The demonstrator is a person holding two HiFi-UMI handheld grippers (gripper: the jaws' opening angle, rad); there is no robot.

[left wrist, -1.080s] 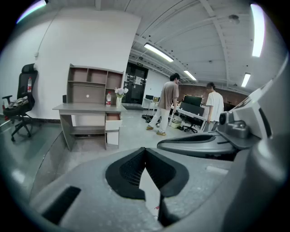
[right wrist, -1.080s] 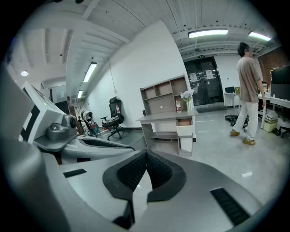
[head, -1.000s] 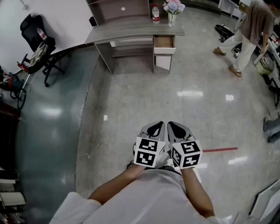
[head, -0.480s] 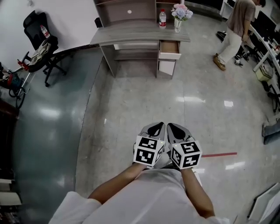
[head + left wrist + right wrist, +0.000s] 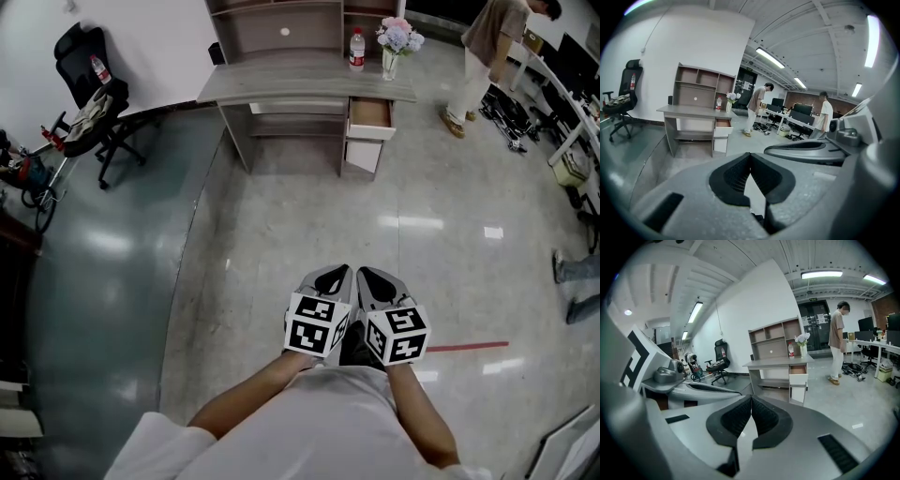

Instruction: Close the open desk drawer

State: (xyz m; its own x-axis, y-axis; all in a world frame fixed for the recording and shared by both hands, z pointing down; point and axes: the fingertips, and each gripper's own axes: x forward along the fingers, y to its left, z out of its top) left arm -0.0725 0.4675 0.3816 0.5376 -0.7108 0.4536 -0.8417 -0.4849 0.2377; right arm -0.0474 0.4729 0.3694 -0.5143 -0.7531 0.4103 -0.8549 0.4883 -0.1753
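Observation:
A grey desk stands far ahead across the floor. Its top drawer at the right end is pulled out, white-fronted with a brown inside; it also shows as the drawer and the drawer in the gripper views. My left gripper and right gripper are held side by side near my body, far short of the desk. Both have their jaws shut with nothing between them, as the left gripper and right gripper show.
A water bottle and a vase of flowers stand on the desk under a shelf unit. A black office chair is at the left. A person stands right of the desk. Red tape marks the floor.
The desk has come nearer and shifted right in the head view. The person at the right has walked farther away. Both grippers stay shut, side by side.

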